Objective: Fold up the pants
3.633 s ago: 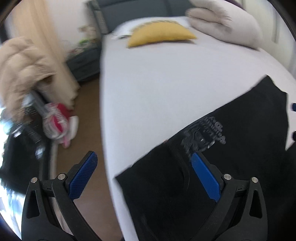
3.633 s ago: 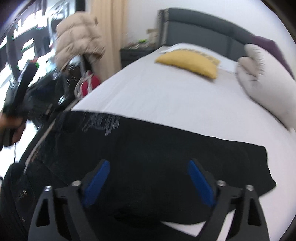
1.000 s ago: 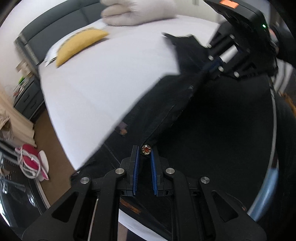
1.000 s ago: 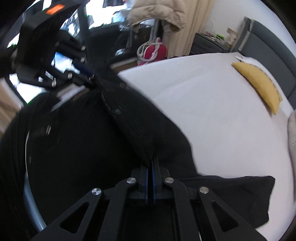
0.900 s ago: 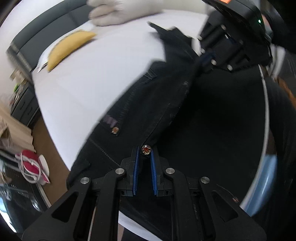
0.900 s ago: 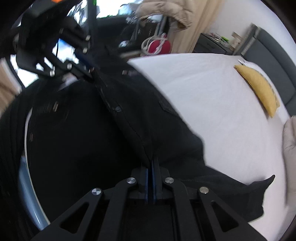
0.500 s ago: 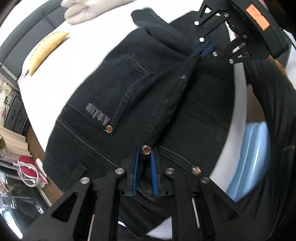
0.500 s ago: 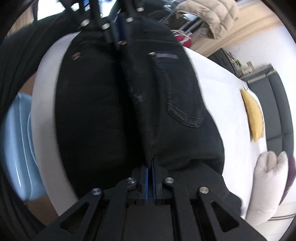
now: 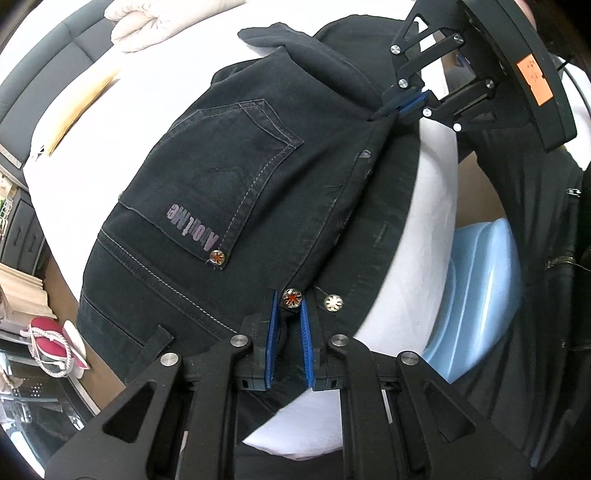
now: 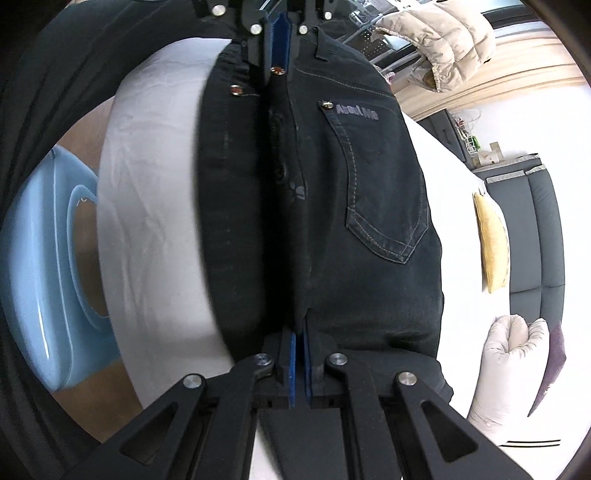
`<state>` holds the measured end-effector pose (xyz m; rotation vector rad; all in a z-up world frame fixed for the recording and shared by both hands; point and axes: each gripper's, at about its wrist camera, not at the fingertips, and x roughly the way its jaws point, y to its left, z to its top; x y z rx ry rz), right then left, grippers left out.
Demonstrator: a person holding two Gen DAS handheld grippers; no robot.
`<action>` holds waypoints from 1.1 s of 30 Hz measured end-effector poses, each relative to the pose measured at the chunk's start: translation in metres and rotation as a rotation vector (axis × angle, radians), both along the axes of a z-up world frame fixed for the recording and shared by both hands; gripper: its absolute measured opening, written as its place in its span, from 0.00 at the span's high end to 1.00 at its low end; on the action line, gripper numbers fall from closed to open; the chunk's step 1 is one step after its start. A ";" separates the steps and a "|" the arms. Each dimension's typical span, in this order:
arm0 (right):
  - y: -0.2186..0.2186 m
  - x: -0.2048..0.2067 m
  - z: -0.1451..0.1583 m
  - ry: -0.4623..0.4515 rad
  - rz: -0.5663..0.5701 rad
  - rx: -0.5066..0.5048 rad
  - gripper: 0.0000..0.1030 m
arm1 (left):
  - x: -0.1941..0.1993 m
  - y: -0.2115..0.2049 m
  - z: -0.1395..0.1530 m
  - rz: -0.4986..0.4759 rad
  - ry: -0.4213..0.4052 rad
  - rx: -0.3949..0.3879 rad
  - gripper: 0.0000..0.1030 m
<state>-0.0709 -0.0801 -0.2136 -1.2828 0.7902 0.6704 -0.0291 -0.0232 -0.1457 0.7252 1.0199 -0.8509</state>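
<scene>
Black jeans (image 9: 236, 177) hang over the near edge of a white bed (image 9: 92, 110), back pocket with the "AboutMe" label up. My left gripper (image 9: 288, 314) is shut on the waistband at a red-star rivet. My right gripper (image 10: 300, 343) is shut on the jeans (image 10: 369, 221) at the crotch end. The fabric is stretched taut between them. Each gripper shows in the other's view: the right one (image 9: 402, 105), the left one (image 10: 282, 26). The legs trail away across the bed.
A yellow cushion (image 10: 489, 243) and a pale pillow (image 10: 513, 373) lie near the grey headboard (image 10: 535, 236). A light blue tub (image 10: 44, 273) stands on the floor below the bed edge. A beige padded jacket (image 10: 443, 40) hangs beyond. Red-white shoes (image 9: 48, 343) lie on the floor.
Both grippers went from open above the pants to shut on them. They lifted the waist section and drew it back toward the bed's near edge, pulling it taut; the back pocket now shows.
</scene>
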 end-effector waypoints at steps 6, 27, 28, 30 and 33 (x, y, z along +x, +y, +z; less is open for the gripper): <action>0.001 -0.010 0.000 0.003 -0.004 -0.006 0.96 | 0.001 0.008 0.006 -0.027 0.007 0.009 0.90; 0.007 -0.011 -0.022 -0.009 -0.134 0.058 0.93 | 0.007 0.021 0.020 0.065 0.132 0.024 0.80; 0.008 -0.012 -0.022 -0.017 -0.145 0.064 0.93 | 0.009 0.026 0.028 0.069 0.161 0.017 0.80; 0.008 -0.012 -0.023 -0.019 -0.169 0.075 0.93 | 0.014 0.031 0.047 0.085 0.155 -0.021 0.80; 0.010 -0.009 -0.022 -0.014 -0.215 0.104 0.93 | 0.031 0.020 0.071 0.143 0.131 -0.142 0.80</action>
